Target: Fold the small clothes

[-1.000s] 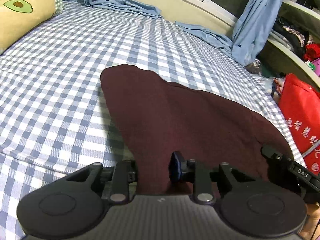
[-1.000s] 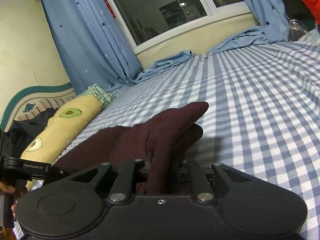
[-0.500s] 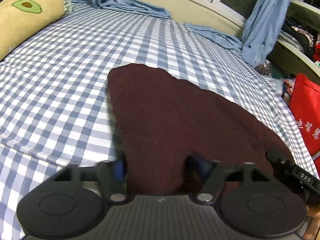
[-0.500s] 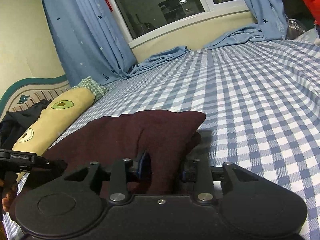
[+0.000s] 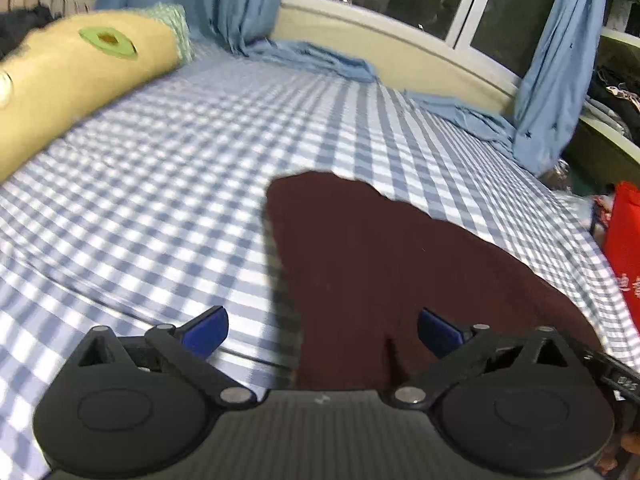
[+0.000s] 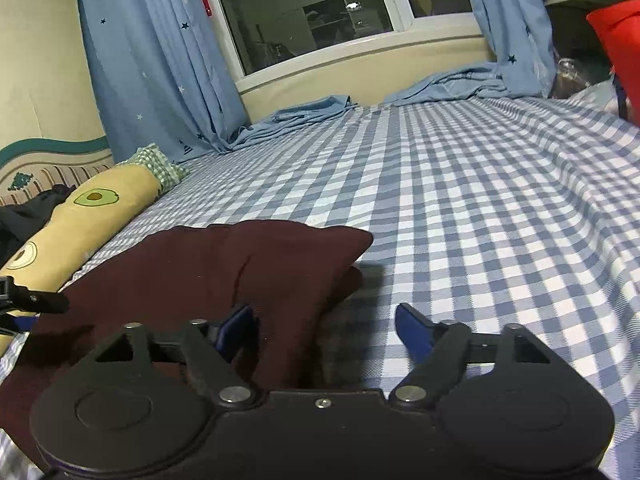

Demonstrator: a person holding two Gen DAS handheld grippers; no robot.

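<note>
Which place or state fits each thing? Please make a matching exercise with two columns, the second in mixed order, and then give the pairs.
Things:
1. garment
2. pillow
3. curtains
4. left gripper

Places or states:
A. hang by the window
B. open, jaws just spread
C. lies flat on the checked sheet
D. yellow, with avocado prints

Pairs: 1-C, 2-D, 3-A, 4-B

A dark maroon garment (image 5: pixel 384 264) lies folded flat on the checked bedsheet (image 5: pixel 180 184).
</note>
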